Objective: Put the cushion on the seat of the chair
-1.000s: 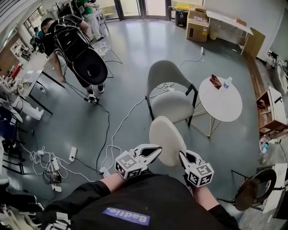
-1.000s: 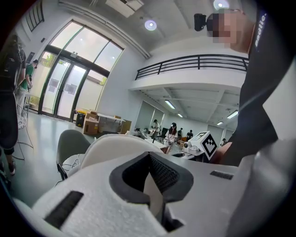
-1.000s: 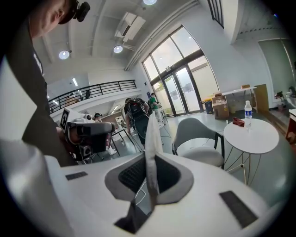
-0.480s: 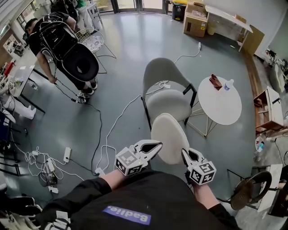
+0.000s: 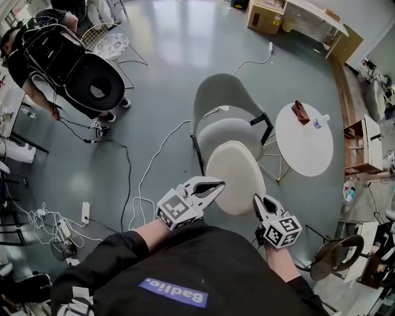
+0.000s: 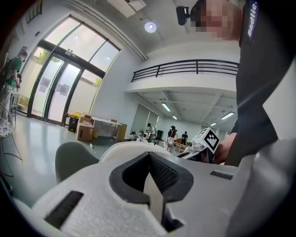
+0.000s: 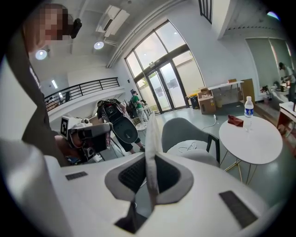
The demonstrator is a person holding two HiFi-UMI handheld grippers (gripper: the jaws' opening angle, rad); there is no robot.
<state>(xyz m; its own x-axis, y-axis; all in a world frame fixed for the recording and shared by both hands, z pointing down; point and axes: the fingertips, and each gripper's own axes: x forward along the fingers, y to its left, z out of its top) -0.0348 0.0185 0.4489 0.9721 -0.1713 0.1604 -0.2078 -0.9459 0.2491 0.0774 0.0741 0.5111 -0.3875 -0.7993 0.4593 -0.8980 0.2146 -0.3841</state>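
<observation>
A round cream cushion (image 5: 236, 178) hangs in the air between both grippers, just in front of the grey chair (image 5: 223, 97). In the head view its far edge overlaps the front of the chair's seat (image 5: 223, 132). My left gripper (image 5: 216, 185) is shut on the cushion's left rim, and the thin rim (image 6: 154, 196) shows pinched between its jaws (image 6: 150, 159). My right gripper (image 5: 257, 201) is shut on the right rim, where the cushion (image 7: 151, 148) stands edge-on between its jaws (image 7: 150, 163). The chair (image 7: 186, 132) lies straight ahead.
A white round table (image 5: 303, 148) with a bottle (image 5: 321, 121) and a dark red object (image 5: 300, 112) stands right of the chair. Cables (image 5: 148, 173) run over the floor at left. A person with a black rig (image 5: 74, 65) is far left. Cardboard box (image 5: 266, 16) at the back.
Both grippers have carried the cushion forward towards the chair. Its far edge now overlaps the seat's front, where a gap showed before. The grip is unchanged.
</observation>
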